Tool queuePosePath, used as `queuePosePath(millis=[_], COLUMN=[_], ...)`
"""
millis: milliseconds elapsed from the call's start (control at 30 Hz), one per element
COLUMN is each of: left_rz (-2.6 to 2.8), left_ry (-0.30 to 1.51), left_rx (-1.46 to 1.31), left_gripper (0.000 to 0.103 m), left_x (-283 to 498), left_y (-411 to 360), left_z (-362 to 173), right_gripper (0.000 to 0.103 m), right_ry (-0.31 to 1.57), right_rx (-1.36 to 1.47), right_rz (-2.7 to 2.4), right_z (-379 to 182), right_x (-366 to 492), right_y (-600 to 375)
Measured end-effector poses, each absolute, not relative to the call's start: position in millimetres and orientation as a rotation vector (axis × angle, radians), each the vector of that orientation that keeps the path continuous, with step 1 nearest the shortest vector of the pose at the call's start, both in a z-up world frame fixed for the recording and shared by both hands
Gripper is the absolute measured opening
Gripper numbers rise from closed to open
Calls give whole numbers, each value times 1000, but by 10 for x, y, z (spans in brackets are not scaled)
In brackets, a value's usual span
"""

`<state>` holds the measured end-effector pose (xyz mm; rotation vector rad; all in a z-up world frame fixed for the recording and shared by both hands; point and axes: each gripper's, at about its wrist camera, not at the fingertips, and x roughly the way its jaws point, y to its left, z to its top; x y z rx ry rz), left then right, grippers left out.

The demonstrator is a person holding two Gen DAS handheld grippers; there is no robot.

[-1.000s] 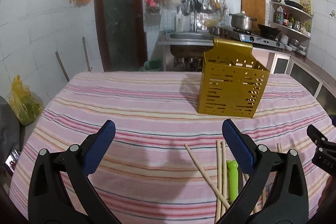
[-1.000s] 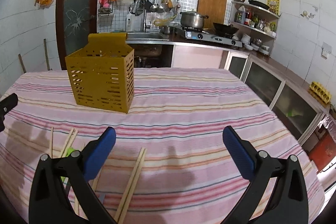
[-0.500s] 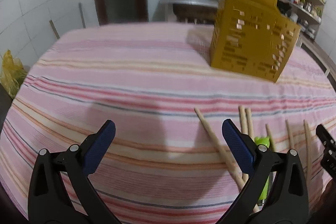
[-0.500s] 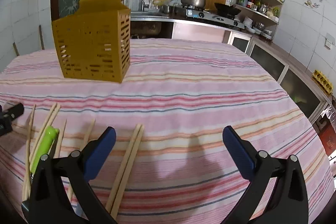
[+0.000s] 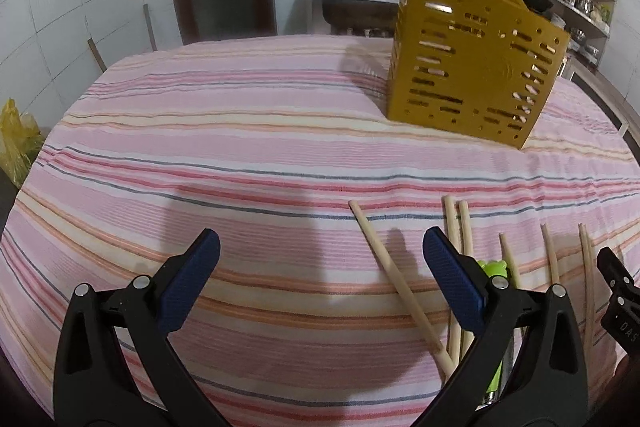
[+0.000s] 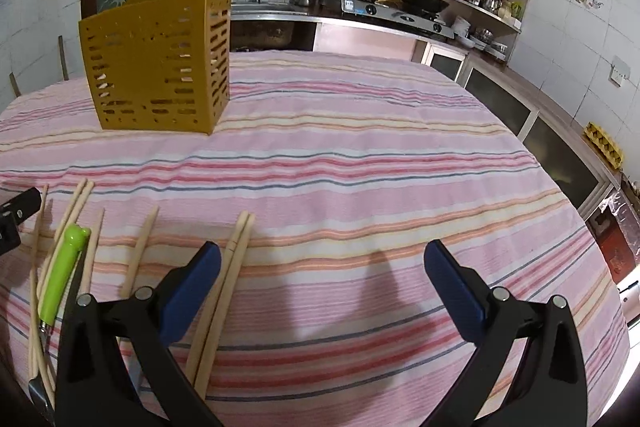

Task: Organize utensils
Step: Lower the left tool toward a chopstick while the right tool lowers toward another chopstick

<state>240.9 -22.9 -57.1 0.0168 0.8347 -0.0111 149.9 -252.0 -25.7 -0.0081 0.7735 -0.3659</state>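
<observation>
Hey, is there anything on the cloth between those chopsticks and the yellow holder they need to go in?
Nothing visible. Only bare striped tablecloth lies between the chopsticks and the yellow utensil holder. Both the left gripper and right gripper are open and empty.

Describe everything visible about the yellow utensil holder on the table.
The yellow utensil holder is a mustard, plastic-looking box with slotted and round perforations in its walls and a taller back panel curling over at the top. It stands upright on the striped tablecloth, beyond the loose chopsticks, apart from them. Neither claw touches it. Its inside is not visible.
</observation>
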Motion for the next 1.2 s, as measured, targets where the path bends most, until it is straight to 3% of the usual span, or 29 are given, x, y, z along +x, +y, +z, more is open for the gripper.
queuePosePath(millis=[967,1100,1200], left_rz=[-4,-14,-36], left_ry=[932,925,924], left_rx=[35,60,82], left_gripper=[98,88,69], left_x=[2576,2577,2523], left_y=[-262,-319,-402], left_z=[-772,-747,-711], right_gripper=[98,77,60], right_ry=[888,888,883], right_rx=[75,79,75], right_rz=[-350,-326,-305], right_z=[-452,-430,-420], right_x=[1647,1646,1643], right_y=[-2565,-2491,-2421])
